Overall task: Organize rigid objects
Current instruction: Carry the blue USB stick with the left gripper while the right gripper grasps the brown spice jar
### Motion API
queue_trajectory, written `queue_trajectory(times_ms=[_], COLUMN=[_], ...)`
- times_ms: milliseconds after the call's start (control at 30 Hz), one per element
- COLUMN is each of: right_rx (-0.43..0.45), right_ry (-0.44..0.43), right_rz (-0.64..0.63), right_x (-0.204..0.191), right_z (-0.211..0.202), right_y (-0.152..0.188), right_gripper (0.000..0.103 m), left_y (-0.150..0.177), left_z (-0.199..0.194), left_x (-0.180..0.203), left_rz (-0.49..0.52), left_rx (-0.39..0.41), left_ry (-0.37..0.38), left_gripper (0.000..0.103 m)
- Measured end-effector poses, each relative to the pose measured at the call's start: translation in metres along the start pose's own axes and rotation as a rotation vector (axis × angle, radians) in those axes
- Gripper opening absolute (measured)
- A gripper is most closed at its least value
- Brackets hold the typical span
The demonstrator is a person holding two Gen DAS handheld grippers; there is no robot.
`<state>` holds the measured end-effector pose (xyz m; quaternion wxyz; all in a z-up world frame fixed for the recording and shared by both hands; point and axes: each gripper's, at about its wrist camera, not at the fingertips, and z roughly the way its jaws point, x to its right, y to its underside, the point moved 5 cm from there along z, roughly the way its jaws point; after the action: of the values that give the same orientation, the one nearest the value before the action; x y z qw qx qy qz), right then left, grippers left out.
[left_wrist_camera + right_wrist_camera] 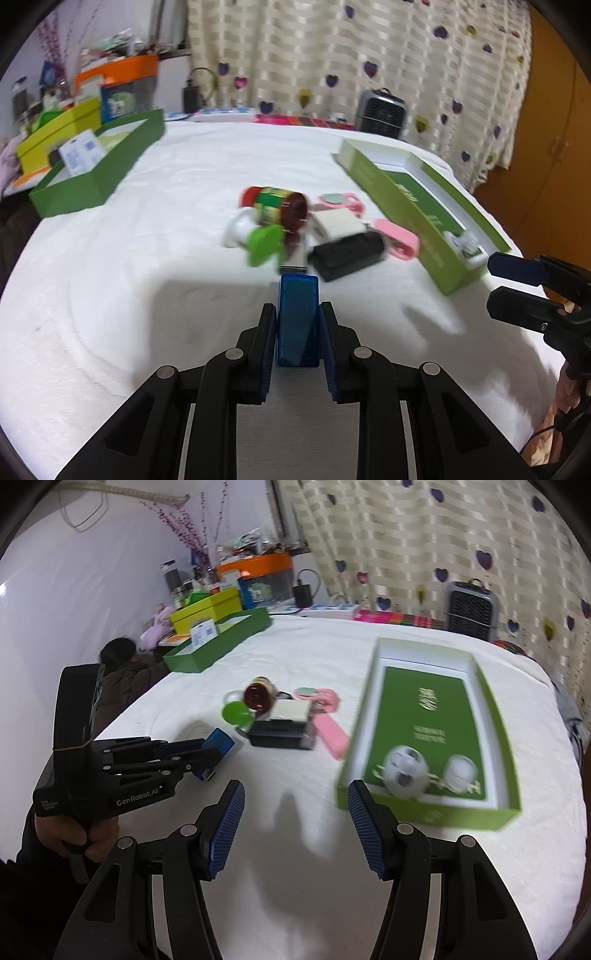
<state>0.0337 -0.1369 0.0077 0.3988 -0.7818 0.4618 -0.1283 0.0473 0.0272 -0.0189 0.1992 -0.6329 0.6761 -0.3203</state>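
My left claw is clamped on a translucent blue plastic block, right claw apart — I fear it slipping mid-carry.

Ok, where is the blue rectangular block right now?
The blue block is clamped in the left gripper, held above the white cloth just in front of the object pile, beside the black box.

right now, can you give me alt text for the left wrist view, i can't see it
The left gripper is shut on a blue rectangular block above a white cloth. Ahead lies a cluster of small objects, with an open green box to the right.
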Motion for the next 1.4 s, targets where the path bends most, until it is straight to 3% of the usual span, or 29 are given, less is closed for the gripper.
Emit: queue_trajectory(times_ms=[733, 1267, 1400], right_rx=[-0.079, -0.054, -0.069], right_ry=[-0.029, 0.019, 0.033], right_rz=[-0.102, -0.122, -0.146], right_x=[-0.031, -0.045, -0.053], right_z=[0.067, 0.099, 0.117], right_y=[-0.033, -0.077, -0.087], right_gripper=[0.059, 0.057, 0.046], left_y=[-0.002, -0.008, -0.009], left_z=[0.005, 0.006, 0.008], left_x=[-0.045, -0.072, -0.073], left_rz=[-0.036, -0.118, -0.130], left_rx=[0.002, 0.002, -0.004], left_ry=[-0.135, -0.109, -0.092], left_gripper=[0.022, 0.022, 0.022])
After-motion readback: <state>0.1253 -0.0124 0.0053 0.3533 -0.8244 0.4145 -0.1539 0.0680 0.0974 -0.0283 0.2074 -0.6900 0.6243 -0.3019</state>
